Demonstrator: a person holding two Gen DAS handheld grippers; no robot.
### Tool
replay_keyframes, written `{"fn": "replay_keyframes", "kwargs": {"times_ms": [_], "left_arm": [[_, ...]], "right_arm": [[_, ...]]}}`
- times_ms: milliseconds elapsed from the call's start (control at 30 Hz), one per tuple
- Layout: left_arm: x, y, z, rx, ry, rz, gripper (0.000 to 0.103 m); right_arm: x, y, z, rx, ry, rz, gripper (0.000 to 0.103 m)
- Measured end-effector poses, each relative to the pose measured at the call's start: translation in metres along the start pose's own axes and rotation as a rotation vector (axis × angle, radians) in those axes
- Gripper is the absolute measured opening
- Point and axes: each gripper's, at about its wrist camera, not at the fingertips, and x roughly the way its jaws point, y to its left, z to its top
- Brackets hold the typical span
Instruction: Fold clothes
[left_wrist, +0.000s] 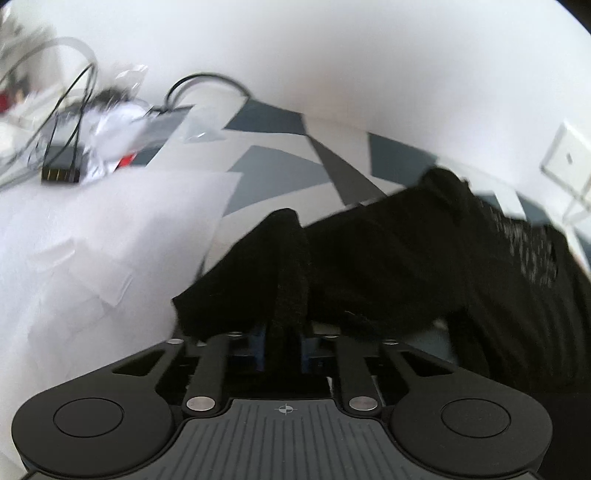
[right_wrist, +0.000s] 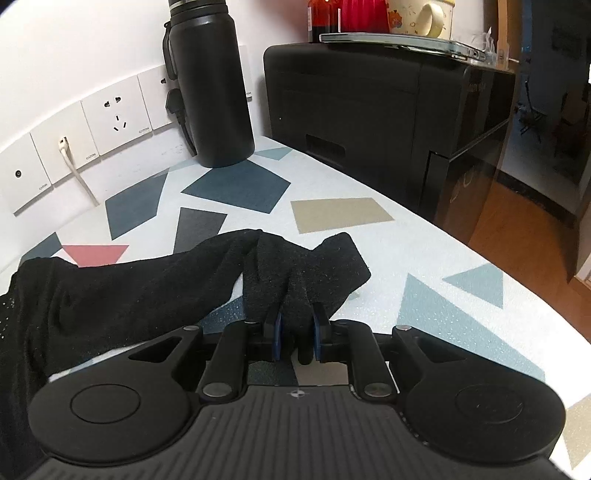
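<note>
Garment: black knit garment (right_wrist: 147, 288) lying on the patterned tablecloth (right_wrist: 340, 214), bunched ahead of both jaws.
Right gripper (right_wrist: 297, 332): pinching a knit fold.
Left gripper (left_wrist: 284, 339): pinching another fold.
Technique: lifting both pinches evenly, keeping the limp, stretchy cloth taut between jaws.
Beyond: smooth black bottle (right_wrist: 210, 85).

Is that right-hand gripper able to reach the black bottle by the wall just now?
Probably not yet. The right gripper has its fingers shut on the black garment. The table toward the bottle looks bare, but the garment would drag along.
</note>
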Motion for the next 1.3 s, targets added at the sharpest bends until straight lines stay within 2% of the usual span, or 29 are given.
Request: {"fn": "replay_keyframes", "kwargs": {"times_ms": [67, 200, 300, 467, 633, 700, 733, 767, 800, 833, 900, 933, 1033, 1133, 1167, 1200, 1233, 1300], "left_arm": [[0.001, 0.004, 0.002, -0.015, 0.002, -0.006, 0.012], [0.003, -0.001, 0.001, 0.039, -0.018, 0.008, 0.013], [0.005, -0.004, 0.001, 0.072, -0.035, 0.011, 0.014], [0.006, 0.002, 0.003, 0.033, -0.032, -0.015, 0.014], [0.006, 0.007, 0.003, 0.001, -0.034, -0.036, 0.015], [0.006, 0.008, 0.002, -0.008, -0.036, -0.041, 0.016], [0.006, 0.009, 0.002, -0.006, -0.036, -0.041, 0.016], [0.006, 0.008, 0.002, -0.002, -0.037, -0.041, 0.016], [0.006, 0.008, 0.002, 0.003, -0.037, -0.041, 0.017], [0.006, 0.008, 0.002, 0.007, -0.038, -0.041, 0.017], [0.006, 0.008, 0.002, 0.007, -0.039, -0.041, 0.017], [0.006, 0.007, 0.002, 0.007, -0.039, -0.041, 0.017], [0.006, 0.005, 0.001, 0.017, -0.042, -0.036, 0.017], [0.006, 0.0, 0.001, 0.043, -0.043, -0.023, 0.02], [0.006, -0.002, 0.001, 0.049, -0.041, -0.019, 0.021], [0.006, -0.004, 0.002, 0.053, -0.037, -0.014, 0.023], [0.006, -0.005, 0.003, 0.056, -0.033, -0.01, 0.023], [0.006, -0.007, 0.003, 0.057, -0.032, -0.005, 0.024]], "right_arm": [[0.003, 0.004, 0.004, 0.007, 0.011, 0.002, 0.017], [0.011, 0.014, 0.015, 0.045, 0.04, 0.032, 0.015], [0.009, 0.038, 0.018, 0.052, 0.032, 0.08, 0.014], [-0.016, 0.108, 0.005, -0.11, 0.002, 0.275, 0.014], [-0.054, 0.187, -0.037, -0.417, 0.045, 0.496, 0.014], [-0.065, 0.205, -0.053, -0.516, 0.059, 0.557, 0.014], [-0.069, 0.211, -0.06, -0.565, 0.061, 0.561, 0.015], [-0.072, 0.216, -0.065, -0.615, 0.062, 0.56, 0.018], [-0.073, 0.22, -0.069, -0.671, 0.051, 0.538, 0.028], [-0.075, 0.221, -0.071, -0.713, 0.024, 0.506, 0.042], [-0.079, 0.218, -0.071, -0.73, -0.042, 0.45, 0.059], [-0.079, 0.214, -0.069, -0.717, -0.047, 0.44, 0.064], [-0.076, 0.201, -0.06, -0.661, -0.038, 0.416, 0.068], [-0.07, 0.188, -0.057, -0.607, -0.022, 0.391, 0.066], [-0.068, 0.185, -0.057, -0.595, -0.014, 0.394, 0.062], [-0.067, 0.184, -0.057, -0.59, 0.002, 0.422, 0.044], [-0.066, 0.184, -0.057, -0.585, 0.018, 0.454, 0.03], [-0.068, 0.187, -0.057, -0.581, 0.032, 0.496, 0.02]]}}
